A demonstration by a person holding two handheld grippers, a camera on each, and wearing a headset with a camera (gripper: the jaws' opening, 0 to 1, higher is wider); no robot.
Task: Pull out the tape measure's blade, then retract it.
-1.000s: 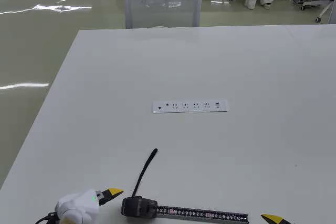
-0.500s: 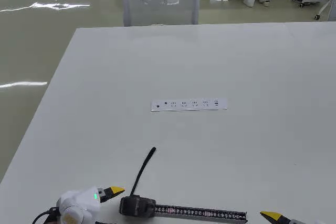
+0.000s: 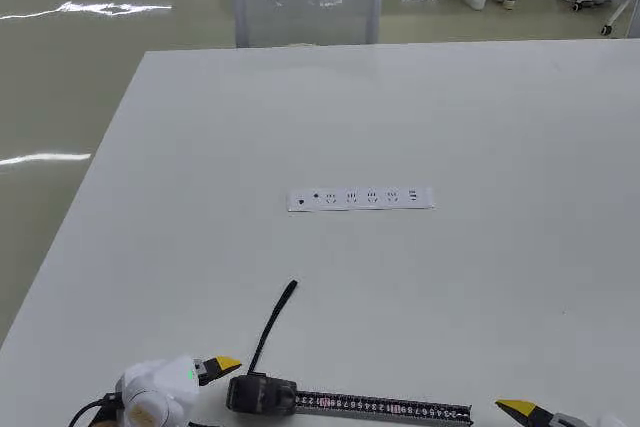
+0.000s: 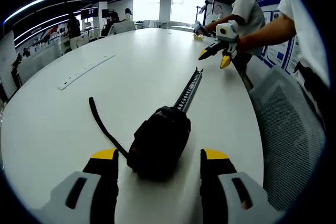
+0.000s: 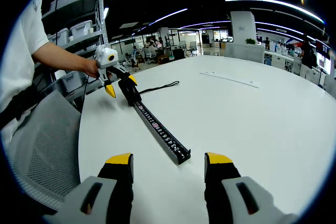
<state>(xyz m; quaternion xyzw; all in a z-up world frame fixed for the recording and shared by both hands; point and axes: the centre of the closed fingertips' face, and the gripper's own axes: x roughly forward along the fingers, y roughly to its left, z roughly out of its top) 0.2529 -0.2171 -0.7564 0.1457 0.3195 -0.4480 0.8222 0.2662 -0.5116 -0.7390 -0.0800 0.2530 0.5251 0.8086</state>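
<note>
Nothing has shifted since a second ago. One tape measure (image 3: 262, 394), black rounded case, lies at the near edge of the glossy white surface (image 3: 400, 117). Its one flat numbered blade (image 3: 385, 408) is out, and one thin black strap (image 3: 275, 325) trails from it. Left gripper (image 4: 160, 155): fingers spread, case just ahead between them, empty. Right gripper (image 5: 169, 158): fingers spread before the blade's tip, empty.

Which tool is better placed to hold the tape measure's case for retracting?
Left, likely: the left tool is open, with the tape measure case between its jaw tips. The right tool is open by the blade tip, far from the case.
</note>
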